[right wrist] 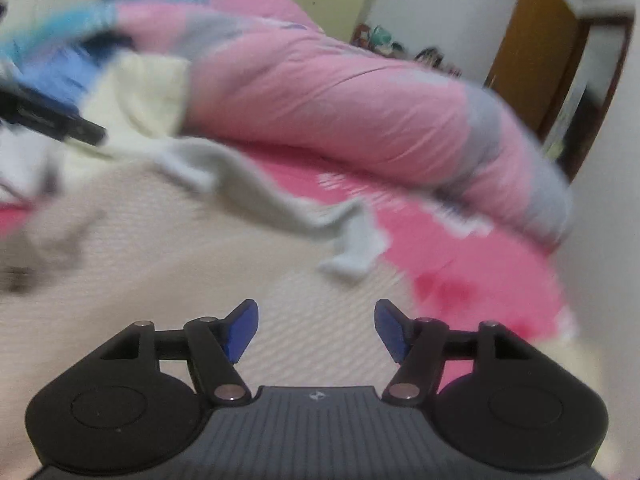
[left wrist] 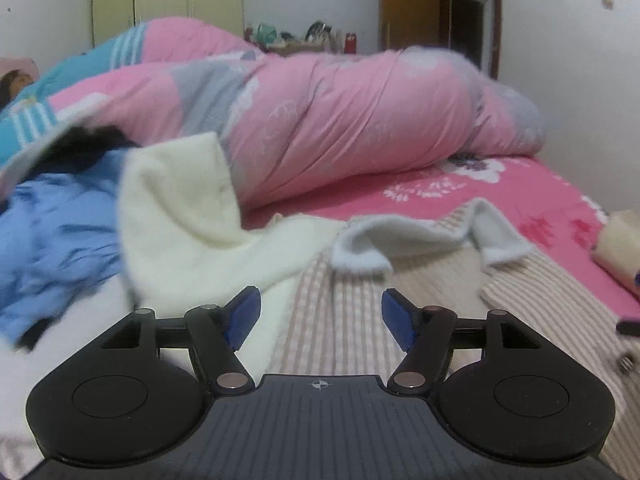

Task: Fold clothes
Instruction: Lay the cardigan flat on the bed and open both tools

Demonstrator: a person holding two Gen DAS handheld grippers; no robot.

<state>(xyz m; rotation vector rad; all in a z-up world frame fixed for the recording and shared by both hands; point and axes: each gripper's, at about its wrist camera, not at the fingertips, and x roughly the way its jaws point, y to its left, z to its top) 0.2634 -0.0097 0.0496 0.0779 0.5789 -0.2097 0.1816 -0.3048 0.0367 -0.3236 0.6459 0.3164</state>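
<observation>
While one striped garment point(left wrist: 360, 320) is lying spread on the bed point(left wrist: 520, 196), I am holding both my left fingers point(left wrist: 256, 316) and right fingers point(right wrist: 390, 328) released above it, grasping nothing.

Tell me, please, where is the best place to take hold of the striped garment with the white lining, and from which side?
Probably the turned-back white-lined edge of the striped garment. It curls up off the flat cloth, so a jaw could slide under it. Come from the near side, low, with the left gripper, whose jaws stand open and empty just before it.
</observation>
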